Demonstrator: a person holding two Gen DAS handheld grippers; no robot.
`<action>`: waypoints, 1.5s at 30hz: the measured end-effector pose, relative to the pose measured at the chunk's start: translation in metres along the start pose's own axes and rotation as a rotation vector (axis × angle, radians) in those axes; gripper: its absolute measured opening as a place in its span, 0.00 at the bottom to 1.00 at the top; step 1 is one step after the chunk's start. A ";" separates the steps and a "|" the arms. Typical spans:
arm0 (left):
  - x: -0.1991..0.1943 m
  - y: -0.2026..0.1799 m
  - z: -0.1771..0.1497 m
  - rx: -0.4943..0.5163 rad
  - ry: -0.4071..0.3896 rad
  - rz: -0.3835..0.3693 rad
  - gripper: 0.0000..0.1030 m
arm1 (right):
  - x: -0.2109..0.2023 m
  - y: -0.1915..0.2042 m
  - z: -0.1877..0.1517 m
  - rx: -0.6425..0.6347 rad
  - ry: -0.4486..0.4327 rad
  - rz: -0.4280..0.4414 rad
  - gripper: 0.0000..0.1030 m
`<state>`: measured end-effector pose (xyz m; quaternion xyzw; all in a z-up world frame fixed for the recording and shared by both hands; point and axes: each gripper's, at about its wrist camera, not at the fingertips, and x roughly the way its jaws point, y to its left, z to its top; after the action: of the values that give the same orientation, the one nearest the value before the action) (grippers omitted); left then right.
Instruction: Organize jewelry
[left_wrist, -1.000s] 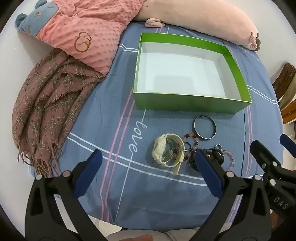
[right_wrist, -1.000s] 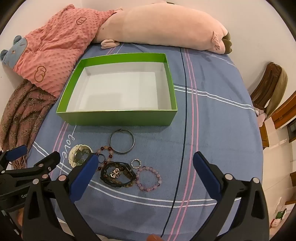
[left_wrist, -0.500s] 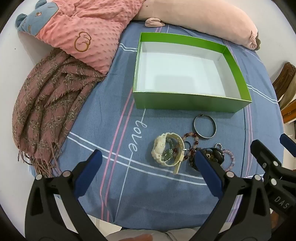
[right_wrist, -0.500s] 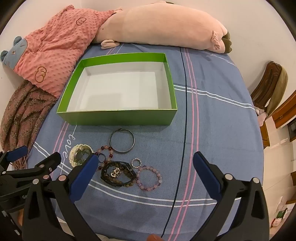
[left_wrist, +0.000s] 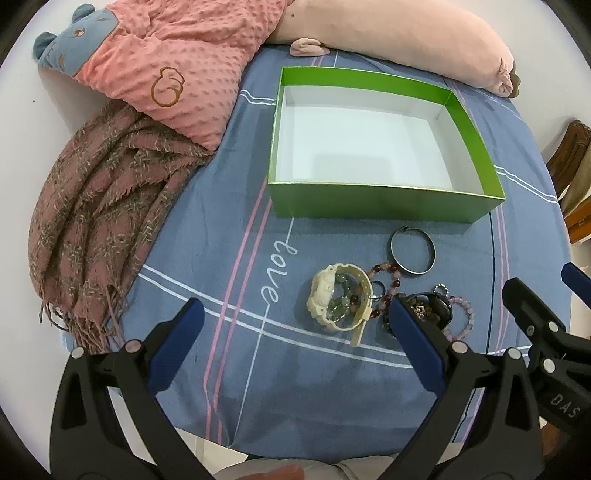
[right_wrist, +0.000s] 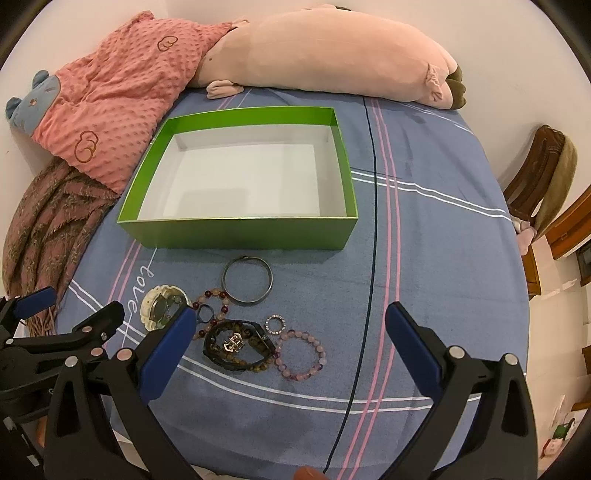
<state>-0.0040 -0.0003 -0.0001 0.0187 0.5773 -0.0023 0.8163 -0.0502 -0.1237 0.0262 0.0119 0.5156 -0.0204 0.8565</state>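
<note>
No change over last second: both grippers, left (left_wrist: 291, 314) and right (right_wrist: 290, 326), hold still, jaws apart, empty. Jewelry (right_wrist: 236, 325) heaped at 6 o'clock of empty box (right_wrist: 236, 236), likely untouched. Sorting not begun.

Bare blue tablecloth (right_wrist: 424, 258) is lying open at the frame's right; the green box (right_wrist: 240, 232) is walling off the jewelry cluster (right_wrist: 255, 332) from above, pillows crowding beyond.
</note>
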 end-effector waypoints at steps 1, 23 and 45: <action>0.000 0.000 0.000 0.000 0.000 0.000 0.98 | 0.000 0.000 0.000 0.000 0.000 0.000 0.99; 0.000 0.001 -0.003 -0.001 -0.001 0.003 0.98 | 0.000 0.002 -0.001 0.003 -0.003 0.006 0.99; 0.001 0.002 -0.007 0.000 0.003 0.002 0.98 | -0.001 0.005 -0.003 0.003 -0.003 0.006 0.99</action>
<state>-0.0101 0.0017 -0.0037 0.0192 0.5785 -0.0013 0.8154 -0.0531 -0.1190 0.0254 0.0148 0.5141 -0.0187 0.8574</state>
